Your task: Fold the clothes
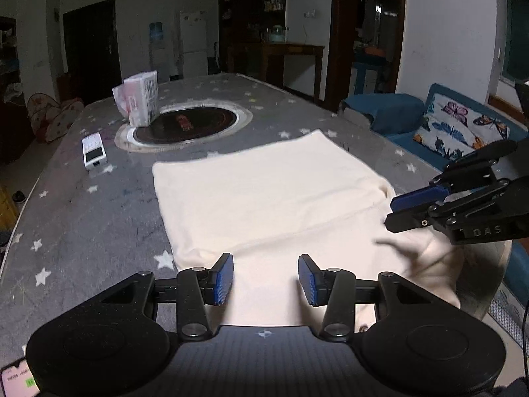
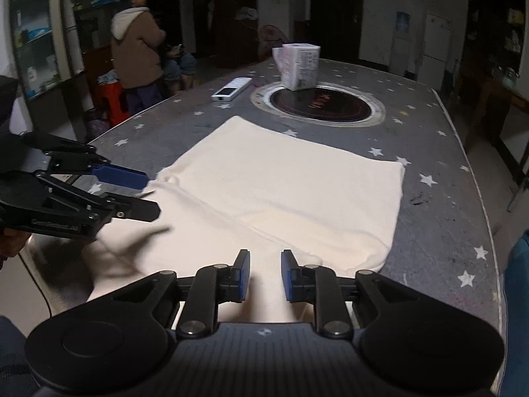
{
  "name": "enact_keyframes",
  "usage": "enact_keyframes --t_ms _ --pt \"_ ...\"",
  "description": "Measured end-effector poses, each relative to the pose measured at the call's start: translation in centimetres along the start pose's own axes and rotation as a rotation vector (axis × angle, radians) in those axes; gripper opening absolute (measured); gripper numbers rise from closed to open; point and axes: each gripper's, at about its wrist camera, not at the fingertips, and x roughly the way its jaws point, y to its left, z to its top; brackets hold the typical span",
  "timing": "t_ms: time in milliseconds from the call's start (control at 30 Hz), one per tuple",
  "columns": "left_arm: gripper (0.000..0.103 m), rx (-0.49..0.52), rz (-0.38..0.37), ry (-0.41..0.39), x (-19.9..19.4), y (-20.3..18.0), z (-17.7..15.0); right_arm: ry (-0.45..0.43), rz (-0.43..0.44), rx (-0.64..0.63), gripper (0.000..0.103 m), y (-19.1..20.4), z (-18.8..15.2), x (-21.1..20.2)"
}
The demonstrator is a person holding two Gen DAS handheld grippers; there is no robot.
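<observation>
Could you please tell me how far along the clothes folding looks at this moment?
Partly done: the cream garment lies flat on the star-patterned table, a fold line showing across it. Nothing is gripped; the left tool and right tool hover open above its near edge. Further folds remain.

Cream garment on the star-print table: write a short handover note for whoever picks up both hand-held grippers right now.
Left hand-held gripper: open, empty, over the near edge of the cream garment.
Right hand-held gripper: open, empty, also at the near edge, beside the left one.
Garment: lies flat on the table, with a seam or fold line across it; near part hangs toward the table edge.
Done: spread out, possibly partly folded.
Left: grip the near edge or corners and fold.
</observation>
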Motion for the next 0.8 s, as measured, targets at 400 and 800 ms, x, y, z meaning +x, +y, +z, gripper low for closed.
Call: enact_keyframes --t_ms 400,800 --pt "0.056 0.024 0.04 0.032 -0.1 -0.8 -1.0 0.023 0.0 -0.009 0.026 0.2 -1.4 -0.4" --pt "0.068 0.043 0.09 0.05 -0.6 -1.2 -2.1 0.037 -0.013 -0.029 0.03 0.4 -2.0 -0.3"
